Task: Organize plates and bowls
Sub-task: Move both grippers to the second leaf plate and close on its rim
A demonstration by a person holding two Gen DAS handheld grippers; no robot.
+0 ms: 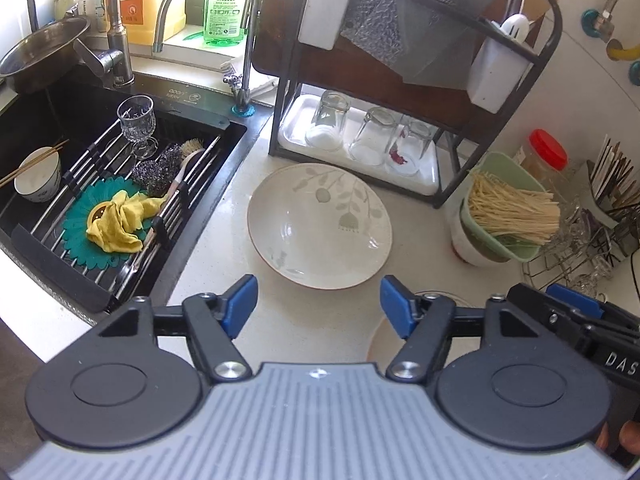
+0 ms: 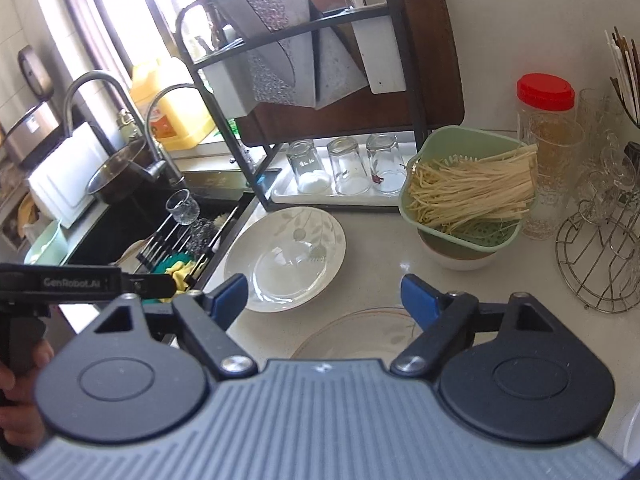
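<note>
Take the leaf-patterned plate (image 1: 320, 226) on the desk (image 1: 224, 240) as your landmark. Left of it, you have the sink (image 1: 48, 120), with a wire rack (image 1: 120, 208) laid across it; on that rack stand a stemmed glass (image 1: 137, 124), a cloth (image 1: 120, 220) and a brush (image 1: 188, 164), and a small bowl with chopsticks (image 1: 38, 178) sits at the rack's far left. Behind the plate you see the dish rack (image 1: 400, 80); on its lower tray (image 1: 360, 152) three tumblers (image 1: 370, 136) stand upside down. Right of the plate a colander of noodles (image 2: 468, 196) rests in a bowl (image 2: 460, 256). Behind the colander stands a lidded jar (image 2: 546, 120). Nearer you than the plate lies a second plate (image 2: 360, 336), beneath your right gripper (image 2: 325, 300).
</note>
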